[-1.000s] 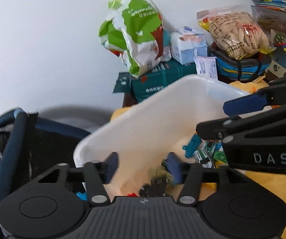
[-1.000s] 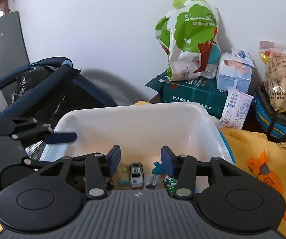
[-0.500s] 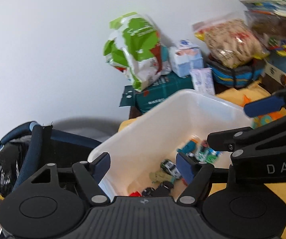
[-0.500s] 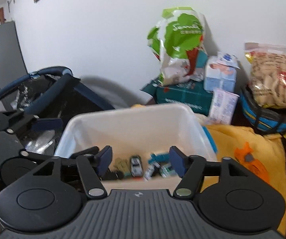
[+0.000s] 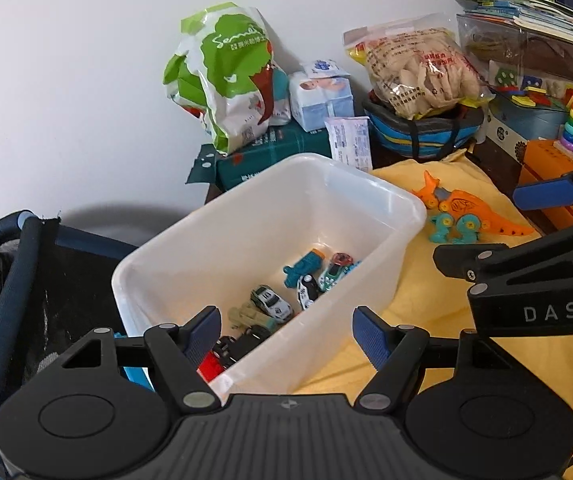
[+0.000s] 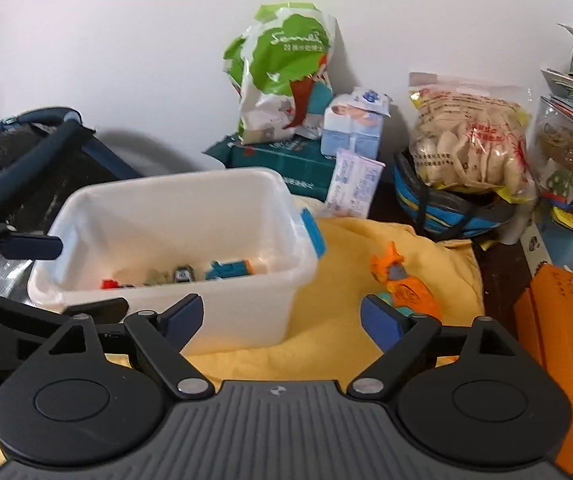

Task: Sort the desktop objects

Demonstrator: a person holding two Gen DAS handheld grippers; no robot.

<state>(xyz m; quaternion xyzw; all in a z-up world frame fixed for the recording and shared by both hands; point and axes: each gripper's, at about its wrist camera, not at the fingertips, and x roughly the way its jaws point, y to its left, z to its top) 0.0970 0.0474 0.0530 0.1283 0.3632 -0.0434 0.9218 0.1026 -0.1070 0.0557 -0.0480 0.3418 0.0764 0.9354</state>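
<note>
- The bin (image 5: 270, 216) is cut off at its near corner by the left gripper (image 5: 286, 330); in the right wrist view its near wall hides most of the toys.
- The dinosaur (image 6: 404, 286) has its hind part covered by the right gripper's pad in the right wrist view; the left wrist view shows it whole.
- The stroller (image 5: 14, 280) at 9 o'clock runs out of view, and the stack of tins and books (image 5: 534, 4) at 1 o'clock is clipped by the lens edge.
- The bin is white, translucent, open-topped, standing on the yellow cloth (image 5: 426, 308) at centre; toy cars (image 5: 272, 300), a teal figure (image 5: 302, 266) and a red piece lie loose on its floor.
- The dinosaur is orange with teal wheels, lying on the cloth at 3 o'clock of the bin, apart from it.
- The left gripper's jaws have just been opening and stand spread, nothing between them.
- The right gripper (image 6: 282, 318) has likewise just been opening; its jaws are wide apart and empty.
</note>
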